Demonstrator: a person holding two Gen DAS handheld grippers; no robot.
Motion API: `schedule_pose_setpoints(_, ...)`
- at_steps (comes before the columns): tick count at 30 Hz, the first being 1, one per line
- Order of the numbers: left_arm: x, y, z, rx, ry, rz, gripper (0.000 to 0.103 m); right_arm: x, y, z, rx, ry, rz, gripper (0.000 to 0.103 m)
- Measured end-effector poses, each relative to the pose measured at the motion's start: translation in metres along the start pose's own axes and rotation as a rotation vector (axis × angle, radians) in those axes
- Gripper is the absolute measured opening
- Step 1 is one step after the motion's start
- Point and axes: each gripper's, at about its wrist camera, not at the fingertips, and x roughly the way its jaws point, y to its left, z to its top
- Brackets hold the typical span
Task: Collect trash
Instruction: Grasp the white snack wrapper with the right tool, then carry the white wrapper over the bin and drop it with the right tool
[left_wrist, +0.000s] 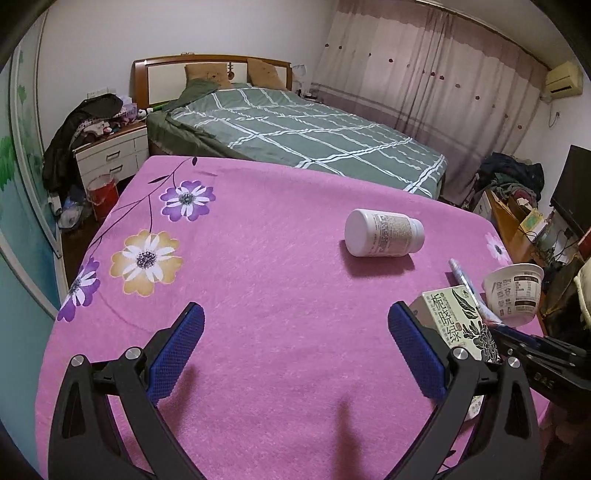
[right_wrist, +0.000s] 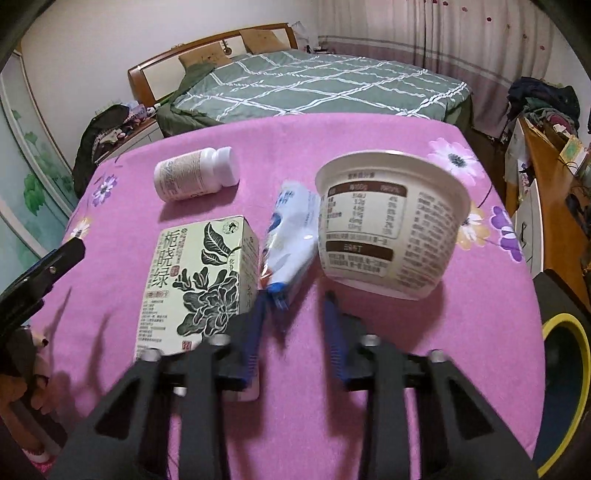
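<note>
On the pink flowered tablecloth (right_wrist: 480, 332), four pieces of trash, placed relative to the green carton (right_wrist: 195, 280):
- Plastic wrapper (right_wrist: 291, 236): lying against the carton's right side.
- Paper cup (right_wrist: 391, 225): right of the wrapper, tipped.
- White bottle (right_wrist: 195, 175): beyond the carton, on its side.
- Right gripper (right_wrist: 293, 301): jaws narrowed around the wrapper's near end, contact not clear; likely first pick.
- Left gripper (left_wrist: 295, 332): left of the carton, wide open, empty.

cloth (right_wrist: 480, 332): pink, napped, matt | bottle (right_wrist: 195, 177): smooth white plastic | carton (right_wrist: 195, 277): printed card | cup (right_wrist: 391, 221): glossy | wrapper (right_wrist: 291, 232): shiny film
</note>
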Motion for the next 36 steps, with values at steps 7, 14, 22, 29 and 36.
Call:
schedule_pose_setpoints(7,0.000,0.003,0.000,-0.016,-0.004,-0.004,0.098,-0.011,0.004,-0.001,-0.015,-0.024,0.030,0.010)
schedule_pose_setpoints(14,-0.002,0.001,0.000,-0.015,-0.011,-0.007,0.098,-0.057,0.010,-0.005,-0.040,-0.104,0.079,0.010)
schedule_pose_setpoints(22,-0.008,-0.003,0.000,-0.002,-0.025,-0.009,0.098,-0.111,-0.026,-0.019,0.019,-0.196,0.027,0.010)
schedule_pose_setpoints(29,-0.010,-0.007,-0.001,0.017,-0.033,0.001,0.098,-0.135,-0.085,-0.041,0.127,-0.203,-0.091,0.010)
schedule_pose_setpoints(36,-0.012,-0.007,-0.001,0.020,-0.035,0.001,0.098,-0.134,-0.147,-0.066,0.238,-0.156,-0.267,0.010)
